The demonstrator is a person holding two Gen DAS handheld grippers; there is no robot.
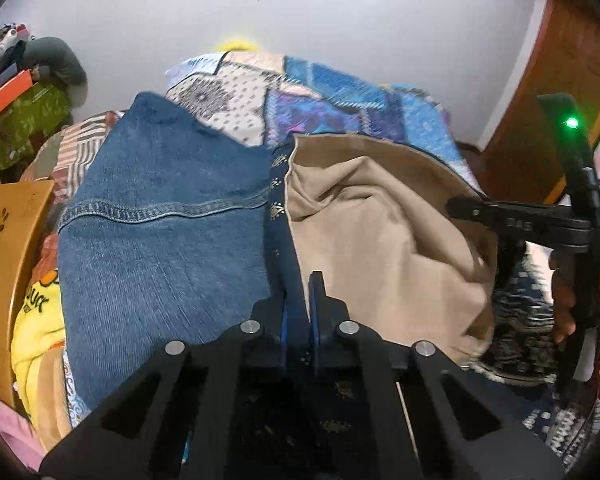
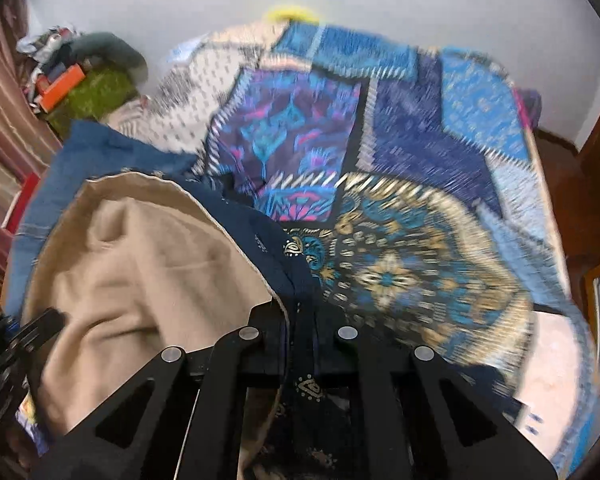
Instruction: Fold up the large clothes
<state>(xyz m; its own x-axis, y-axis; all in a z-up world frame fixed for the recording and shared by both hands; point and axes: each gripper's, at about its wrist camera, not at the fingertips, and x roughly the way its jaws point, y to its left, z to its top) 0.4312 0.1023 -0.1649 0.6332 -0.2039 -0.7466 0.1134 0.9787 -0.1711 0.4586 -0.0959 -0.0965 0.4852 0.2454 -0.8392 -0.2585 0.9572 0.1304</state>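
A large navy garment with small gold motifs and a beige lining (image 1: 380, 224) hangs stretched between my two grippers above the bed. My left gripper (image 1: 304, 300) is shut on its navy edge (image 1: 278, 208). My right gripper (image 2: 300, 312) is shut on the opposite navy edge (image 2: 268, 240), with the beige lining (image 2: 140, 264) billowing to its left. The right gripper also shows in the left wrist view (image 1: 472, 208), pinching the garment's far edge. A folded pair of blue jeans (image 1: 160, 216) lies on the bed to the left.
A patterned blue patchwork bedspread (image 2: 400, 152) covers the bed. A wooden chair back (image 1: 8, 264) and yellow and pink clothes (image 1: 36, 336) sit at left. A cluttered green-covered stand (image 1: 24, 124) is at the far left. A wooden door (image 1: 556, 92) stands at right.
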